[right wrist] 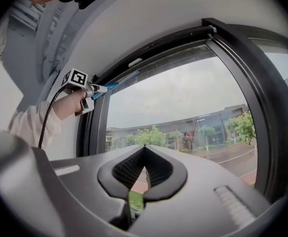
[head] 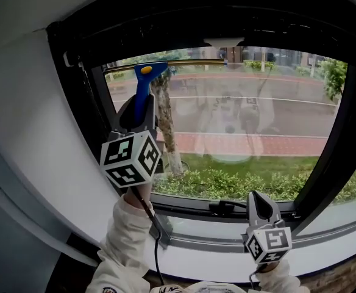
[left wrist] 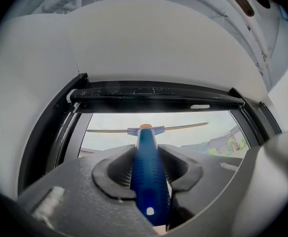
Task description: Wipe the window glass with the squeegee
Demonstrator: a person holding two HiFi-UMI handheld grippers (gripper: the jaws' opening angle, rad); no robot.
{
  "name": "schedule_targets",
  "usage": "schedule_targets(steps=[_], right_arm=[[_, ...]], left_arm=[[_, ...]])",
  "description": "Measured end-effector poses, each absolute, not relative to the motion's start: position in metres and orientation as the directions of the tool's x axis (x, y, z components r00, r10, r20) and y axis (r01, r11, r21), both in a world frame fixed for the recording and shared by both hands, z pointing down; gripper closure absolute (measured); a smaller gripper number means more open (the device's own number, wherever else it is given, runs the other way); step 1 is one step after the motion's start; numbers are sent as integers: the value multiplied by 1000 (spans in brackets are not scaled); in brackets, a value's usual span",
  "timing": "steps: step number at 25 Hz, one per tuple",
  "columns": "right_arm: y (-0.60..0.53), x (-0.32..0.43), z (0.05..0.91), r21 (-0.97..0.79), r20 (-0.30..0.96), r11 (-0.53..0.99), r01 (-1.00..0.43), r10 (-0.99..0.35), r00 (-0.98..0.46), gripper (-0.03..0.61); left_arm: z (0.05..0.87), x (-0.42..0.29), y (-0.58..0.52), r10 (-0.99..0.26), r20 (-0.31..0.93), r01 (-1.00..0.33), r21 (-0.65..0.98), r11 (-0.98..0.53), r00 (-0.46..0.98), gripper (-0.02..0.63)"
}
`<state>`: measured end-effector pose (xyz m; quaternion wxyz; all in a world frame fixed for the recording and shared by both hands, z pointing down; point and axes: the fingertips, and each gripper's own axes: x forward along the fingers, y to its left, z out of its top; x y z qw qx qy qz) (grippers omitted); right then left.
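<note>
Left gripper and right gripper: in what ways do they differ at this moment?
The left gripper is shut on the squeegee; the right gripper has its jaws together on nothing. The left gripper is high, near the top left of the window glass; the right gripper sits low, by the bottom frame. Both point toward the glass.

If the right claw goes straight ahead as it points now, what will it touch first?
Probably the window glass: the shut right claw faces it, nothing between, though depth is unclear.
</note>
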<state>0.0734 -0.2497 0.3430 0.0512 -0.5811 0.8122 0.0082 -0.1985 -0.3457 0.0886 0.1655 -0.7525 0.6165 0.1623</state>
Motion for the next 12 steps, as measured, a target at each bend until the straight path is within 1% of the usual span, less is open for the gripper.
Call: schedule_targets(steps=[6, 12], right_arm=[[-261, 56, 250, -23, -210, 351, -936, -917, -339, 574], [-257, 43, 211, -7, -257, 376, -927, -896, -361, 574]], left_arm=[[81, -199, -348, -873, -452, -983, -53, -177, 182, 468], [74, -199, -355, -875, -450, -983, -54, -173, 179, 468]])
